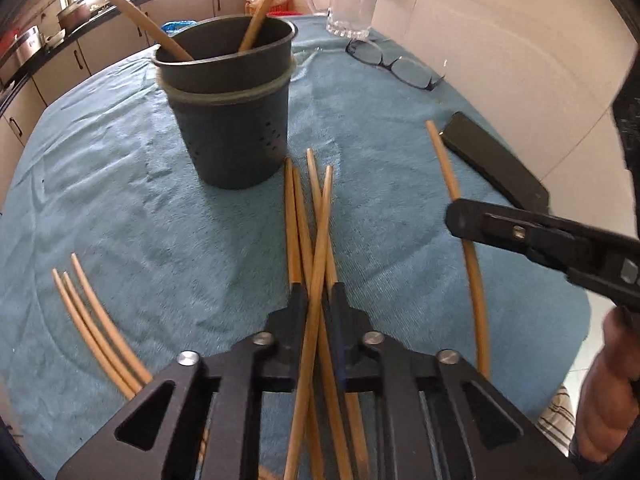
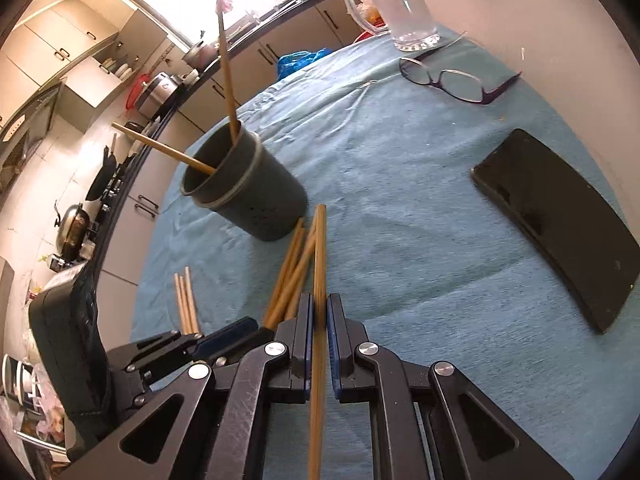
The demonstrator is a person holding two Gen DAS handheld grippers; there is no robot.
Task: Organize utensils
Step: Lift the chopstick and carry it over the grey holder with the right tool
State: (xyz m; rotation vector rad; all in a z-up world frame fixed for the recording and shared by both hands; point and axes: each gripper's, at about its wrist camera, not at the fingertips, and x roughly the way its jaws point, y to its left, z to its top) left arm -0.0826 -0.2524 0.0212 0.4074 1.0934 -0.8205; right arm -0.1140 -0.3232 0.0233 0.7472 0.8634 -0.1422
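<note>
My left gripper (image 1: 316,292) has its jaws closed on one chopstick (image 1: 320,240) above the crossed pile. My right gripper (image 2: 319,312) jaws pinch another chopstick (image 2: 319,264) pointing to 12 o'clock. The holder (image 2: 248,196) stands at 11 o'clock on the blue-covered worktop (image 2: 400,240), two sticks inside.

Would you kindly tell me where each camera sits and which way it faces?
Left wrist: on the left tool, facing the holder across the table; the right tool and a hand show.
Right wrist: on the right tool, looking the same way; the left tool shows.
Shared: holder, chopsticks, glasses, phone, jug.
</note>
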